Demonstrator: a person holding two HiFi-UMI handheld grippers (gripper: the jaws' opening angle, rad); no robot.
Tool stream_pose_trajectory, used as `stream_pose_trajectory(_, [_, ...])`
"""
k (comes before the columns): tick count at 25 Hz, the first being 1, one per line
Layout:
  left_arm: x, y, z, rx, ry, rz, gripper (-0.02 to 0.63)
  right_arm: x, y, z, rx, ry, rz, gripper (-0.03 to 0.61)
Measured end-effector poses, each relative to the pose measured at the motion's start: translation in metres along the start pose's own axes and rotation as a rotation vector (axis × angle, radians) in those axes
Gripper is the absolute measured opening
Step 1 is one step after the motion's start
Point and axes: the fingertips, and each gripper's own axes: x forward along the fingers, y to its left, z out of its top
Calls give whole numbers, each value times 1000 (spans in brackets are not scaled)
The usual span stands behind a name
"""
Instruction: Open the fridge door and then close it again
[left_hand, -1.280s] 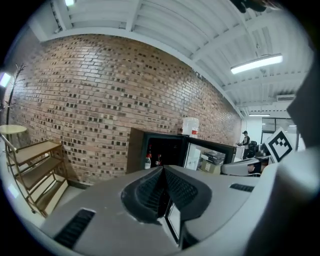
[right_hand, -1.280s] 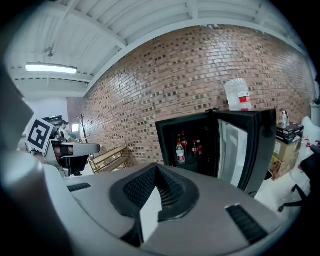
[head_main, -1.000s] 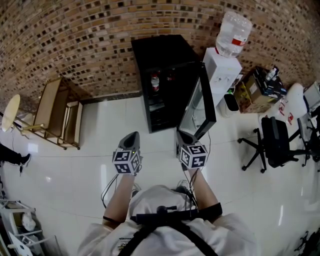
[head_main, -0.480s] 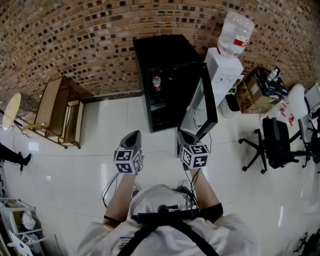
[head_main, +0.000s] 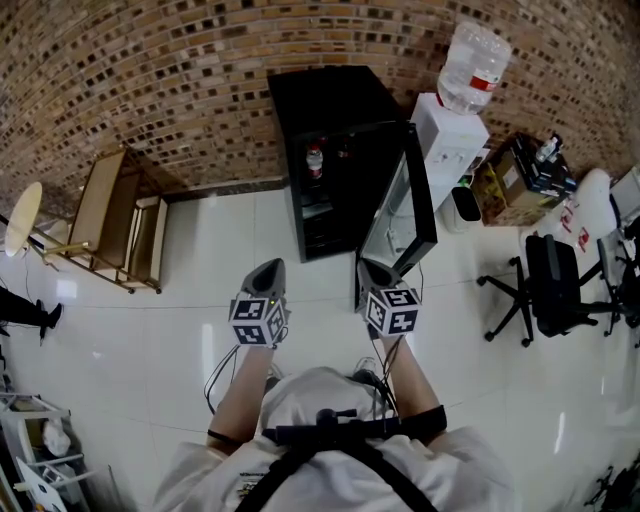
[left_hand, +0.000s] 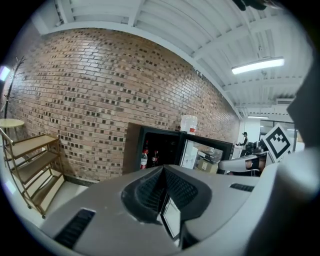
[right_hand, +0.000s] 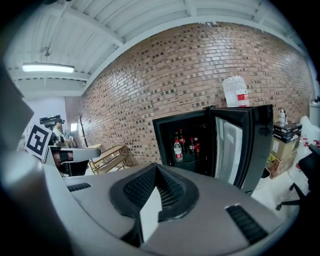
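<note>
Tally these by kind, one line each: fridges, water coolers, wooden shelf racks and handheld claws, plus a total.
Fridge: 1
Water cooler: 1
Wooden shelf rack: 1
Claws: 2, the left claw and the right claw
Total: 5

an office corner: brick wall (head_main: 150, 70), water dispenser (head_main: 445, 140), office chair (head_main: 550, 280), drinks fridge (head_main: 330, 105).

1 fridge (head_main: 330, 105), 1 dispenser (head_main: 445, 135), 1 rack (head_main: 100, 215).
</note>
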Motion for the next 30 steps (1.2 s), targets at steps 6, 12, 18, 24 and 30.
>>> stream_pose_trajectory(6, [0, 3, -2, -6, 7, 11, 0, 0, 0, -2, 3, 6, 3, 17])
stream_pose_trajectory(12, [-2, 8, -5, -21, 15, 14, 0, 3, 5, -8, 0, 21, 5, 17])
stream_pose_trajectory(18, [-4, 27, -12, -23, 37, 1, 0, 12, 15, -11, -15, 47, -8, 17])
stream_pose_trajectory(24, [-16, 84, -16, -4, 93, -61, 0, 29, 53, -13, -9, 55, -69, 17])
stream_pose_trajectory(30, [-29, 115, -21, 45, 182, -198, 0, 24, 94, -27, 80, 37, -172, 17])
